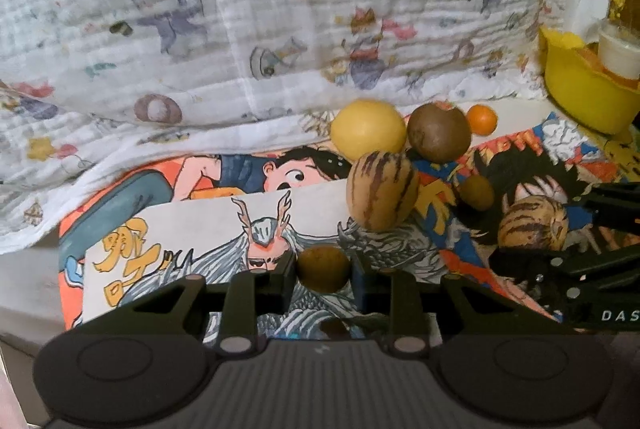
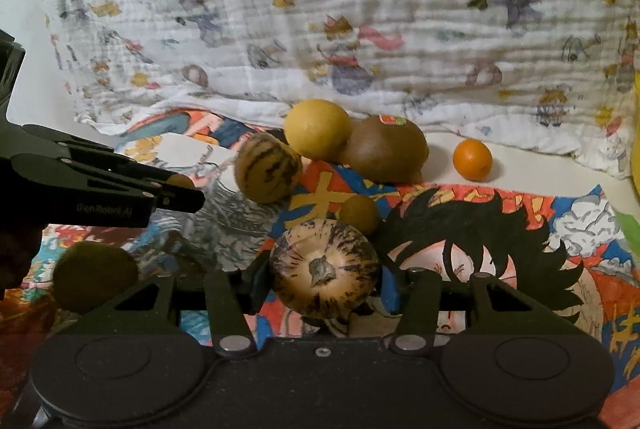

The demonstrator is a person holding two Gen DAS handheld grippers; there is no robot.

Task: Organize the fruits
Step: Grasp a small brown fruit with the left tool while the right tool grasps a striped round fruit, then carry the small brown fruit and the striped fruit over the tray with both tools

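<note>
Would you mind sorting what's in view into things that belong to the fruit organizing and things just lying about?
Part of the job: small brown fruit in left gripper; striped melon in right gripper; yellow fruit; kiwi; orange; yellow bowl.

Lying about: cartoon mat; printed blanket.

The yellow bowl (image 1: 580,97) is cut off by the left wrist view's right edge, and the kiwi's sticker (image 2: 391,120) is too small to read.

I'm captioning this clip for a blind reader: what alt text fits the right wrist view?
The right gripper clamps a striped melon-like fruit above a cartoon-print cloth. Behind lie another striped fruit, a yellow fruit, a kiwi and a small orange.
</note>
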